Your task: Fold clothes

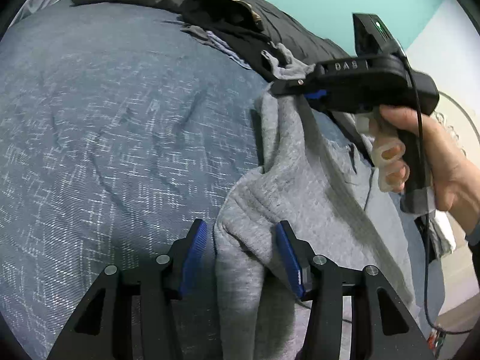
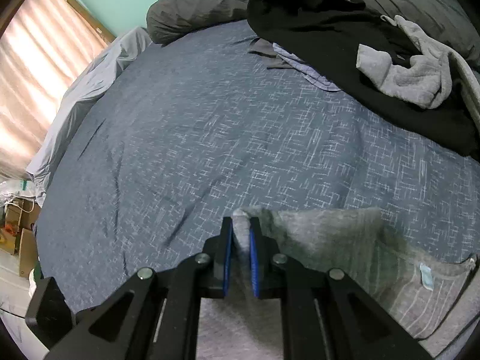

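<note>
A grey knit sweater (image 1: pixel 303 180) hangs over the blue patterned bedspread (image 1: pixel 120 114). My left gripper (image 1: pixel 243 258) is open, its blue pads on either side of a ribbed fold of the sweater. My right gripper (image 2: pixel 240 258) is shut on an edge of the same grey sweater (image 2: pixel 324 234). In the left wrist view the right gripper (image 1: pixel 295 88) holds the sweater up from above, with a hand on its grip. A pale blue label (image 2: pixel 426 276) shows inside the neck.
A pile of clothes lies at the back of the bed: a black garment (image 2: pixel 330 30), a light grey garment (image 2: pixel 414 69) and a blue checked shirt (image 2: pixel 303 66). A dark grey pillow (image 2: pixel 198 6) sits behind. Curtains (image 2: pixel 33 75) and cardboard boxes (image 2: pixel 21 228) are at the left.
</note>
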The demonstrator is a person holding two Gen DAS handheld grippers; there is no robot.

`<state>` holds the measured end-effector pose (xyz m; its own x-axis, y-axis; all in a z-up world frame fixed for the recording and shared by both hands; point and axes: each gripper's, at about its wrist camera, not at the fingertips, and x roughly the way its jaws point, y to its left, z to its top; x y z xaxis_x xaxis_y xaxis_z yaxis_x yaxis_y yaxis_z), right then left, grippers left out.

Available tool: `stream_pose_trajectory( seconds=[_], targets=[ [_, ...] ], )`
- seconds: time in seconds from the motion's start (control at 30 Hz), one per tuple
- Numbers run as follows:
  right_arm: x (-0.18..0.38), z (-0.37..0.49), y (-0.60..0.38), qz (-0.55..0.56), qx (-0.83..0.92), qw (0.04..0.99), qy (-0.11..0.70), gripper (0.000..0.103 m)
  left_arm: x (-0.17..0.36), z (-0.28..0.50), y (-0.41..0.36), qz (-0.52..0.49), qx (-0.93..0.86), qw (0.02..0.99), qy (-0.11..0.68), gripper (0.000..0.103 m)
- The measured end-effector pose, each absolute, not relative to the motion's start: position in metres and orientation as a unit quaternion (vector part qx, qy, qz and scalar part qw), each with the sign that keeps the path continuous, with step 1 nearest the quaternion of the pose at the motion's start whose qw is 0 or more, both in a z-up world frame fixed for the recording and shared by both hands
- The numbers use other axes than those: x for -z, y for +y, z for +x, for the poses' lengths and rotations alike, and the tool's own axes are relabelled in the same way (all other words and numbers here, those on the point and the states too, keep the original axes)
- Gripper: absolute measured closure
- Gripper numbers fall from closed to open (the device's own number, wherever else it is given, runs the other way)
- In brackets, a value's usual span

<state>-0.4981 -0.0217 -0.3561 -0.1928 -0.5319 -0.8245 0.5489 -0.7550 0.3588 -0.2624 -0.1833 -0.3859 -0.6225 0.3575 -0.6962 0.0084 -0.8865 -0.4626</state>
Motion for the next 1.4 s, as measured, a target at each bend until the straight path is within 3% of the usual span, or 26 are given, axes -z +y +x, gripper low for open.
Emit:
stream_pose_trajectory(
  seconds=[0.03, 0.1, 0.2, 0.57, 0.9, 0.97, 1.07, 1.2, 1.27, 1.4],
  targets=[
    [0.355, -0.498, -0.020, 0.531, 0.772, 0.349, 0.005, 0.093, 0.387, -0.262, -0.183, -0.423, -0.874, 0.102, -0.216, 0.069],
    [0.354, -0.498, -0.019, 0.533, 0.773, 0.345, 0.001, 0.093, 0.389, -0.260, -0.183, -0.423, -0.874, 0.103, -0.214, 0.087],
    [0.352, -0.498, -0.017, 0.537, 0.774, 0.337, -0.002, 0.094, 0.386, -0.254, -0.183, -0.419, -0.878, 0.097, -0.210, 0.091],
    [0.366, -0.521, 0.004, 0.555, 0.764, 0.291, -0.157, 0.094, 0.379, -0.250, -0.185, -0.403, -0.887, 0.077, -0.212, 0.091],
    [0.335, -0.503, 0.006, 0.486, 0.800, 0.352, -0.022, 0.088, 0.381, -0.240, -0.192, -0.409, -0.881, 0.075, -0.226, 0.091],
    [0.338, -0.496, 0.011, 0.486, 0.789, 0.376, -0.018, 0.087, 0.382, -0.240, -0.192, -0.408, -0.881, 0.074, -0.228, 0.091],
    [0.345, -0.488, 0.015, 0.488, 0.782, 0.388, 0.004, 0.077, 0.380, -0.238, -0.191, -0.407, -0.881, 0.074, -0.229, 0.091],
    [0.362, -0.480, 0.003, 0.502, 0.772, 0.388, 0.035, 0.076, 0.381, -0.245, -0.190, -0.406, -0.882, 0.071, -0.229, 0.091],
    [0.366, -0.478, -0.007, 0.496, 0.776, 0.386, 0.049, 0.096, 0.380, -0.244, -0.190, -0.405, -0.883, 0.068, -0.227, 0.091],
    [0.366, -0.480, -0.028, 0.480, 0.788, 0.382, 0.045, 0.101, 0.379, -0.243, -0.193, -0.400, -0.884, 0.058, -0.237, 0.091]
  ],
)
